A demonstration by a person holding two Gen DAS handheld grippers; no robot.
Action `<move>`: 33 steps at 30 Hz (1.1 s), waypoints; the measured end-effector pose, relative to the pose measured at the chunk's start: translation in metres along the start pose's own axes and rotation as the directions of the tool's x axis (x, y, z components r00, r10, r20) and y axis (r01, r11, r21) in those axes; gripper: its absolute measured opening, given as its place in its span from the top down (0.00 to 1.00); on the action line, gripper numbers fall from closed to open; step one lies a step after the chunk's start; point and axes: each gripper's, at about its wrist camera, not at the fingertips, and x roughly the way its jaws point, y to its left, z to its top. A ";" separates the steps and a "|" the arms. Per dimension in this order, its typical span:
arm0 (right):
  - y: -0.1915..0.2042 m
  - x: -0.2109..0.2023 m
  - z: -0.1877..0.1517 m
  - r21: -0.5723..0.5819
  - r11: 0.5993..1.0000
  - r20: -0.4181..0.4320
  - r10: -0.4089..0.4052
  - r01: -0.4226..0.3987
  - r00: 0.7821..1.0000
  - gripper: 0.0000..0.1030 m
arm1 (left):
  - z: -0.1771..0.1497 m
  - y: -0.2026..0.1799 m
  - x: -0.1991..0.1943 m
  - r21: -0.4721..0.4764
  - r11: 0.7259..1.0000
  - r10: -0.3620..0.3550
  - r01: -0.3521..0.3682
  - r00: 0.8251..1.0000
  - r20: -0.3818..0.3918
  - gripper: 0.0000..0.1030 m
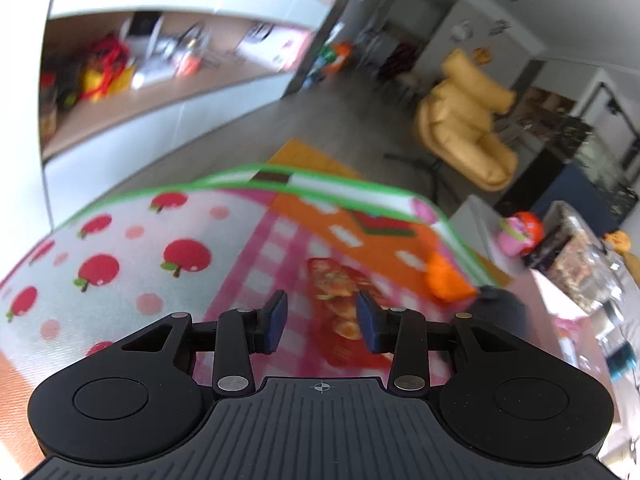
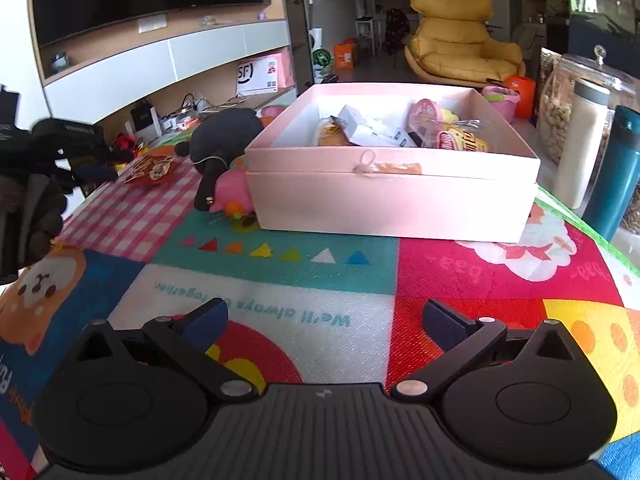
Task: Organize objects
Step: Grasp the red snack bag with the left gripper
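Only right wrist view shows pink box (image 2: pixel 392 196).

Both views are evenly lit by soft daylight, with no hard shadows. The left wrist view is motion-blurred: the patterned mat (image 1: pixel 168 248), the shelving (image 1: pixel 160 64) and the yellow armchair (image 1: pixel 464 120) are smeared, while the gripper body stays sharp. The right wrist view is crisp. Fisheye distortion bends straight edges near both frame borders, and the corners are vignetted.

A box (image 2: pixel 392 188) sits on the mat (image 2: pixel 280 292), a plush toy (image 2: pixel 224 136) just beside its left.
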 end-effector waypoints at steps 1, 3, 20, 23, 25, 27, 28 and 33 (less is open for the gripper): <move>-0.001 0.002 0.001 0.005 1.000 -0.001 0.002 -0.002 1.000 0.00 | 0.001 0.002 0.005 -0.019 1.000 -0.001 0.001 1.000 -0.007 0.60; -0.003 -0.001 0.001 0.011 1.000 0.007 -0.001 0.001 1.000 0.00 | 0.004 0.001 0.012 -0.038 0.999 -0.017 0.017 1.000 -0.001 0.60; 0.001 0.006 0.002 -0.016 1.000 -0.022 -0.022 0.022 1.000 0.00 | -0.055 -0.105 0.040 0.588 0.808 -0.002 0.020 0.999 -0.032 0.31; 0.001 0.007 0.002 -0.021 0.999 -0.026 -0.026 0.025 0.999 0.00 | -0.053 -0.104 0.042 0.583 0.813 0.004 0.016 0.999 -0.032 0.28; 0.002 0.008 0.002 -0.028 0.999 -0.031 -0.030 0.029 0.999 0.00 | -0.052 -0.104 0.042 0.578 0.816 0.005 0.013 1.000 -0.029 0.30; 0.005 0.009 0.002 -0.044 0.998 -0.041 -0.042 0.040 0.998 0.00 | -0.054 -0.101 0.038 0.565 0.825 0.002 0.013 1.000 -0.026 0.31; 0.007 0.011 0.002 -0.057 0.997 -0.046 -0.050 0.048 0.998 0.00 | -0.056 -0.099 0.033 0.555 0.832 -0.001 0.013 1.000 -0.021 0.32; 0.009 0.014 0.005 -0.081 0.995 -0.076 -0.064 0.057 0.995 0.00 | -0.080 -0.074 -0.012 0.514 0.855 -0.063 0.076 0.997 -0.042 0.32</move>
